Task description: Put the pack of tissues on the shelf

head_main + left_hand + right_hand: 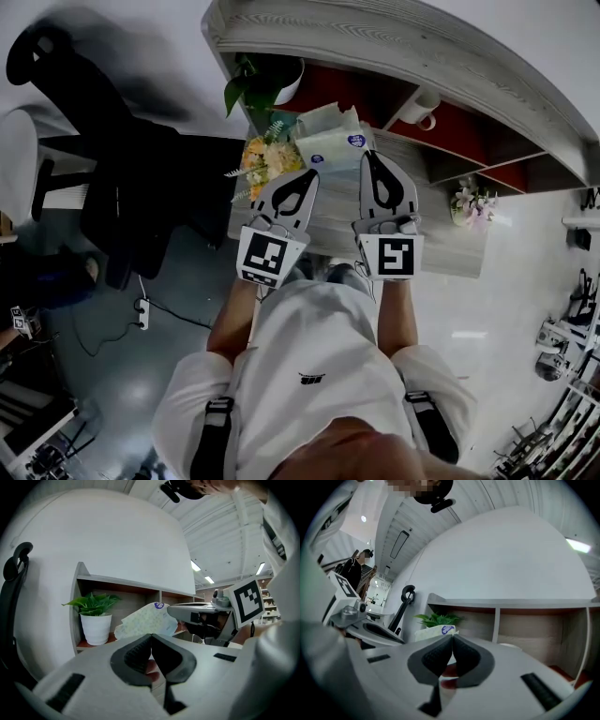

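Note:
The pack of tissues point(330, 141), pale green with a blue round label, is up at the wooden shelf point(441, 66), beside a potted plant point(261, 82). My right gripper point(369, 155) is shut, its tips on the pack's labelled corner point(446, 630). In the left gripper view the pack point(143, 620) hangs tilted with that corner highest, and the right gripper's fingers point(187, 613) reach it. My left gripper point(312, 174) is shut just under the pack's lower edge, and I see nothing between its jaws point(151, 635).
The plant's white pot point(96, 627) stands in the shelf's left compartment. A white mug point(422, 105) sits in a red-backed compartment further right. Yellow flowers point(267, 159) and pink flowers point(473, 206) stand on the desk below. A black chair point(112, 178) is at the left.

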Available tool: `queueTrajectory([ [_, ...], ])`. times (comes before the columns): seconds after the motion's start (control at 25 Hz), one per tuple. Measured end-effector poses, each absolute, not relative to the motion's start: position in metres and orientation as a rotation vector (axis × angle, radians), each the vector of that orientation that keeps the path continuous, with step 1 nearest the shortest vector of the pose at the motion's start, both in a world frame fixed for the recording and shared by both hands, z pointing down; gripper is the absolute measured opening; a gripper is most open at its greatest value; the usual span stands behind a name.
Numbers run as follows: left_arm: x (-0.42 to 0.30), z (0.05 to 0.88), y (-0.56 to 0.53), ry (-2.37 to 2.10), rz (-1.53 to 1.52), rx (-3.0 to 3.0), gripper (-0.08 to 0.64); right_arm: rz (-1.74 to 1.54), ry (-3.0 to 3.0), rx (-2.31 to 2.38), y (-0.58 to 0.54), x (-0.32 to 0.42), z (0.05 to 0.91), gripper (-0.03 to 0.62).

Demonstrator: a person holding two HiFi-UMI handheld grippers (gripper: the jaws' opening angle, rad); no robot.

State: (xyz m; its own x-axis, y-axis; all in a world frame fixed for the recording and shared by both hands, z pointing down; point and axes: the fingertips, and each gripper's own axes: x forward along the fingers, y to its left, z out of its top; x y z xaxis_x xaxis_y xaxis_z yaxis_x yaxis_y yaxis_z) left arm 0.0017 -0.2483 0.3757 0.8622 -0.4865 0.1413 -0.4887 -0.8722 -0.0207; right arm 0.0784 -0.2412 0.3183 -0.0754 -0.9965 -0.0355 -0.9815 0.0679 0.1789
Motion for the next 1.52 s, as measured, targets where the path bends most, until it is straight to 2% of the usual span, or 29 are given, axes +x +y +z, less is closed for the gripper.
queueTrajectory([
  [0.8, 0.017, 0.364, -0.285, -0.752, 0.223, 3.062, 0.028, -0.346, -2.172, 2.171, -0.282, 0.098, 0.298, 0.029],
  [1.52, 0.043, 0.359, -0.33, -0.773, 0.226, 3.066, 0.028, -0.318, -2.147, 2.239, -0.322, 0.125, 0.305, 0.029],
])
